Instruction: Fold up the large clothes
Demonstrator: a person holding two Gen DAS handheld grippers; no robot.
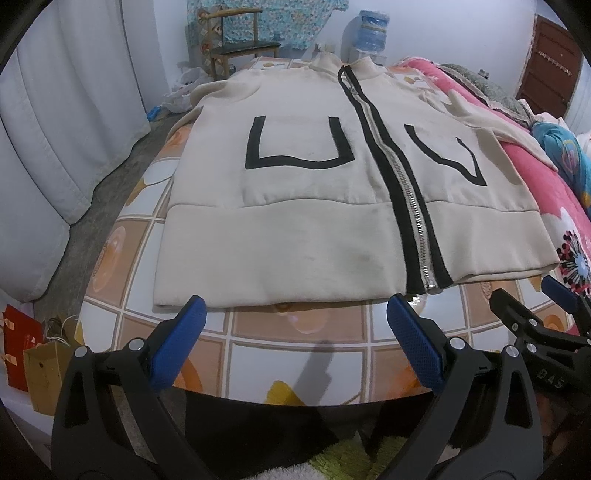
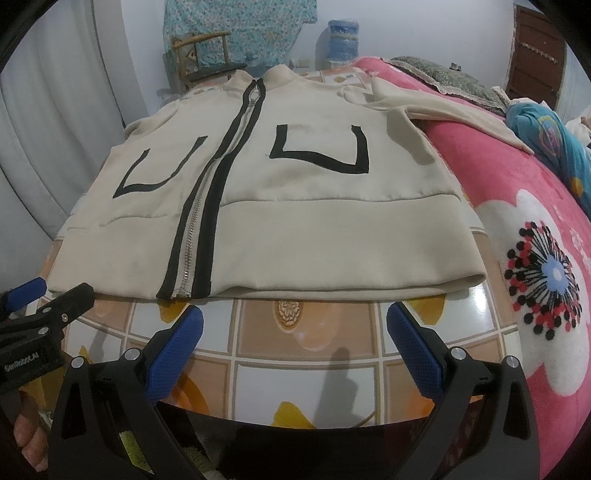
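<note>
A cream zip-up jacket [image 1: 314,177] with black zip trim and black U-shaped pocket outlines lies flat, front up, on a table with an orange-and-white tiled cover [image 1: 295,328]. Its hem faces me; it also shows in the right wrist view [image 2: 295,206]. Its right sleeve [image 2: 443,107] stretches onto the pink blanket. My left gripper [image 1: 295,314] is open and empty, just short of the hem's left half. My right gripper [image 2: 295,317] is open and empty, just short of the hem's right half. The right gripper shows at the edge of the left wrist view [image 1: 532,299], and the left gripper at the edge of the right wrist view [image 2: 51,295].
A pink flowered blanket [image 2: 535,258] lies to the right of the table. White curtains [image 1: 55,129] hang on the left. A wooden chair [image 1: 236,40] and a water bottle [image 1: 373,29] stand at the back. Paper bags [image 1: 33,354] sit on the floor at left.
</note>
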